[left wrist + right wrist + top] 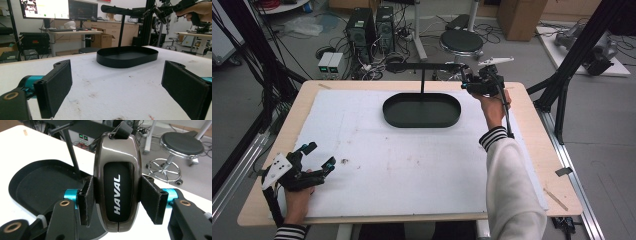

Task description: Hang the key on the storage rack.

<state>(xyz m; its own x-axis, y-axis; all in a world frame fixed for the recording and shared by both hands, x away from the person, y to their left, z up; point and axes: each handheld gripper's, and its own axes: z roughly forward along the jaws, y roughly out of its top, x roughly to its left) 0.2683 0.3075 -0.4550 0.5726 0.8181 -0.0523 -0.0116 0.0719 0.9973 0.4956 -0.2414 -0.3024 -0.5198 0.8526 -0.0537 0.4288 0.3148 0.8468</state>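
Black pads of the right gripper [117, 202] pinch a glossy key fob [117, 182] by its sides, raised just beyond the black oval tray [422, 111]. Well short of that tray, the left gripper [319, 156] rests spread wide, nothing between its jaws.

R gripper [468, 82] raised by stand crossbar [424, 66], above black oval tray [422, 110]. L gripper [314, 157] low at table's [532, 145] near-left, jaws apart.
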